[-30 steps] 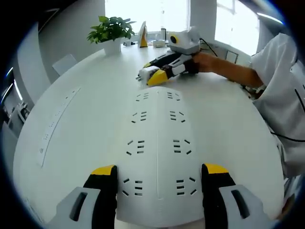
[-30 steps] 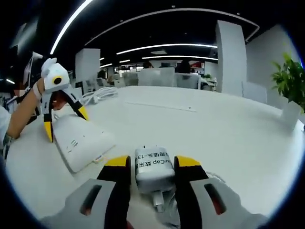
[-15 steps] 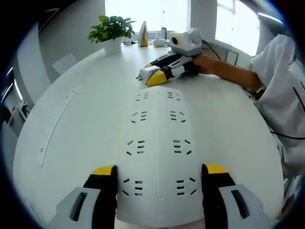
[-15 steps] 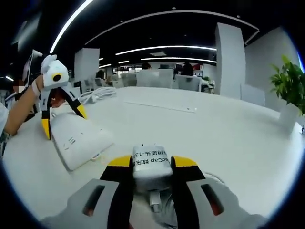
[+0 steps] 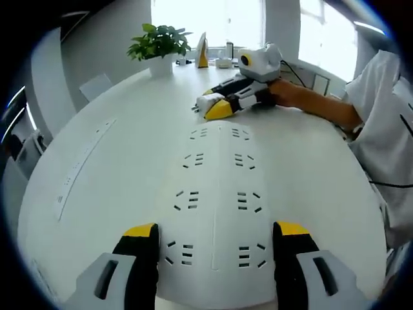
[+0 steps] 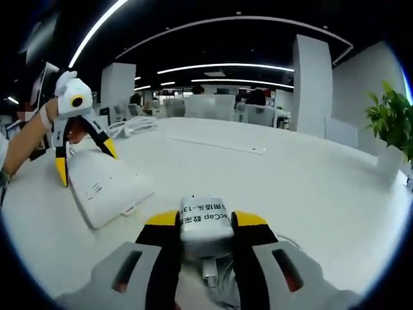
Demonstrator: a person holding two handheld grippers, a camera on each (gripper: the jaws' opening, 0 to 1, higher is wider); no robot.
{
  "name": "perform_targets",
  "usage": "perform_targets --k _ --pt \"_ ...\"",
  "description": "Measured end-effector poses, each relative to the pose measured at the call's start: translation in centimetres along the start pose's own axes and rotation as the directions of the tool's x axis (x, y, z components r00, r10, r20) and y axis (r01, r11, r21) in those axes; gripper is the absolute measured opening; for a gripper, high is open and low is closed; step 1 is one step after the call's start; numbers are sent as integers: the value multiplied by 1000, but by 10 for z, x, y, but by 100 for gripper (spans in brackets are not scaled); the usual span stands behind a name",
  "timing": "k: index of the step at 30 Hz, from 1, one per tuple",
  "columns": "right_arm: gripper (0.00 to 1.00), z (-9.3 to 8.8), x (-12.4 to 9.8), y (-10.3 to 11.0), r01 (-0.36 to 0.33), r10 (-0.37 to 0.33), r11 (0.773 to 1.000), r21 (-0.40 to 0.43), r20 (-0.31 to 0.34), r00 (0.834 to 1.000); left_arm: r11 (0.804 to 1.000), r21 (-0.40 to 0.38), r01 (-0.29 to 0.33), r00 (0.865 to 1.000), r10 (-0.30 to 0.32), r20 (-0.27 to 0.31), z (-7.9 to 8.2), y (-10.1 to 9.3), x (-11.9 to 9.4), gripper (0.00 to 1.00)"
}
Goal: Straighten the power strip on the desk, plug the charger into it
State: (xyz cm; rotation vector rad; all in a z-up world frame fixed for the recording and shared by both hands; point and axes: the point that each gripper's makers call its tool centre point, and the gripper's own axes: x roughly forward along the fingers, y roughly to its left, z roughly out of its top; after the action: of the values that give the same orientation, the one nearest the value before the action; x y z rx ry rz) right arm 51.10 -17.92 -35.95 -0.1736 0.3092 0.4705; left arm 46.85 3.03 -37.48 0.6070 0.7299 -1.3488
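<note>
The power strip (image 5: pixel 216 200) lies flat on the white desk (image 5: pixel 116 194), a broad white slab with two columns of sockets running away from the left gripper (image 5: pixel 216 240), whose yellow-tipped jaws stand wide, one at each side of the strip's near end — whether they actually touch its edges cannot be told from here. In the right gripper view the same strip (image 6: pixel 106 187) sits to the left, with the left gripper (image 6: pixel 84 161) standing over its far end.

The charger (image 6: pixel 205 225), a small white block with printed text on its face, is clamped between the jaws of the right gripper (image 6: pixel 205 223) and held just above the desk, near the strip but apart from it. In the left gripper view the right gripper (image 5: pixel 216 106) lies beyond the strip's far end, gripped by a person's hand (image 5: pixel 284 93).

Farther off stand a potted plant (image 5: pixel 159 48) at the desk's far edge and a long narrow strip (image 5: pixel 84 165) lying on the desk well to the left.
</note>
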Motion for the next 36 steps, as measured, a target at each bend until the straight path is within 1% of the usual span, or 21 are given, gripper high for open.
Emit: perform_targets --k 7,11,15,20,25,31,35,36 --pt "29 1 -1 -2 5 -5 1000 13 4 1000 1000 -11 -12 1000 12 4 0 1 0 72" --pt "29 4 -5 -5 12 -13 999 45 19 1000 999 -32 -44 999 44 -14 0 -2 -2 72" --pt "29 6 -5 -6 16 -17 999 44 31 999 997 -44 -62 998 62 11 -1 -5 -3 72" --pt "29 10 -8 -11 21 -23 998 58 49 999 996 -54 -76 997 78 29 0 -9 -3 72" --pt "29 10 -9 -12 17 -21 998 67 54 998 993 -68 -93 994 96 44 0 -14 -3 72" --pt "29 12 -9 -12 10 -14 998 62 60 998 987 -98 -129 989 135 61 1 -17 -3 72" --pt "29 22 -16 -13 -4 0 998 70 57 998 982 -115 -148 985 157 78 2 -18 -3 72" --pt "29 25 -19 -13 -6 2 998 68 56 998 981 -121 -155 982 166 94 2 -18 -3 72"
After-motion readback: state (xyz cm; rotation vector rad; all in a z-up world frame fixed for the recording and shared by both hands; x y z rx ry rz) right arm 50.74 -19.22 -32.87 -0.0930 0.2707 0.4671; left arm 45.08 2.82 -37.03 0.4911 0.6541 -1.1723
